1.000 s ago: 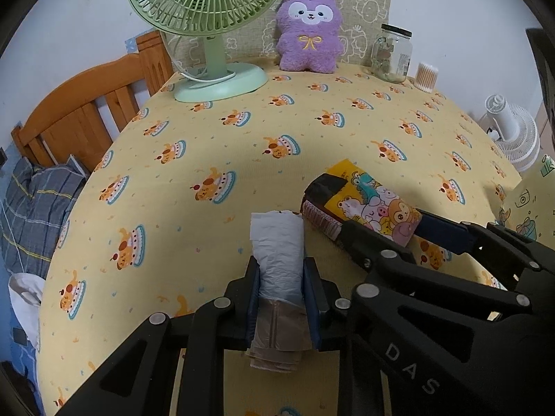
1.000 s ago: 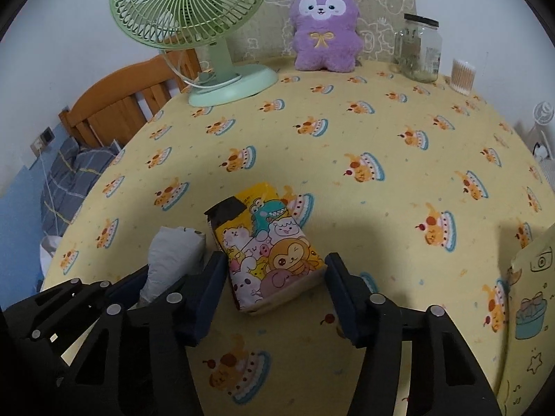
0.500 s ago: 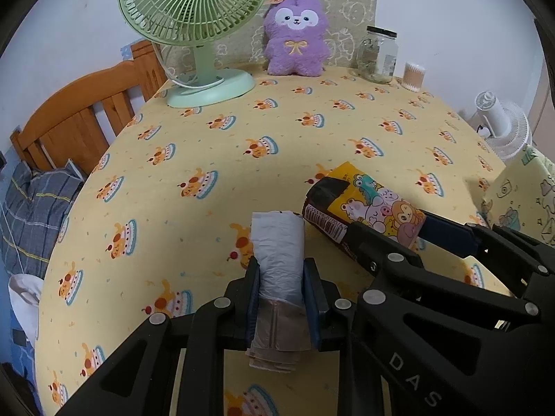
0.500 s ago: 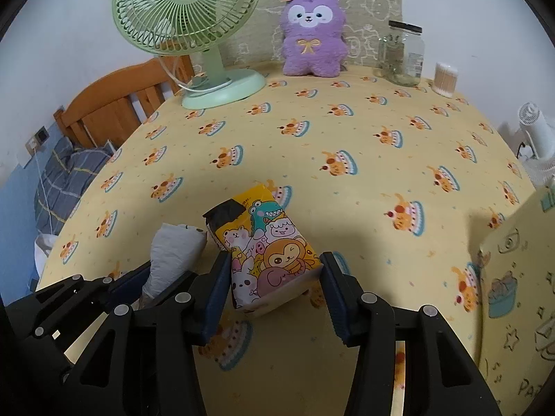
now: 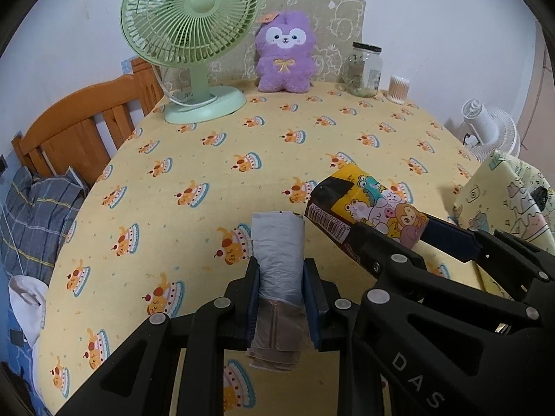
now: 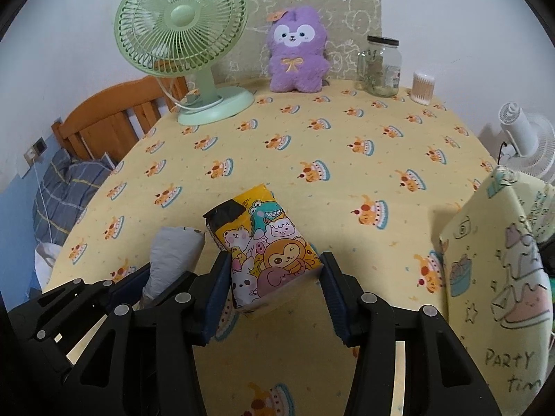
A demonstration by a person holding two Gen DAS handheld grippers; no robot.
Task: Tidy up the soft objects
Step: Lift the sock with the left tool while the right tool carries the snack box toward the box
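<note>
My left gripper (image 5: 280,270) is shut on a grey-white roll of plastic bags (image 5: 277,246) and holds it above the yellow tablecloth (image 5: 225,159). The roll also shows in the right wrist view (image 6: 173,256). My right gripper (image 6: 275,277) is shut on a yellow cartoon-printed tissue pack (image 6: 267,246) and holds it lifted off the table. The pack also shows in the left wrist view (image 5: 367,208), to the right of the roll. A yellow fabric storage box (image 6: 499,270) with "PARTY" printed on it stands at the right, close to the pack.
At the table's back stand a green desk fan (image 6: 187,48), a purple plush toy (image 6: 296,52), a glass jar (image 6: 381,66) and a cotton-swab tub (image 6: 423,86). A wooden bed frame (image 5: 79,131) is at the left. A white floor fan (image 6: 527,138) is at the right.
Both grippers have risen and drawn back from the table with their loads. The tissue pack is now off the cloth. The storage box has come further into view at the right.
</note>
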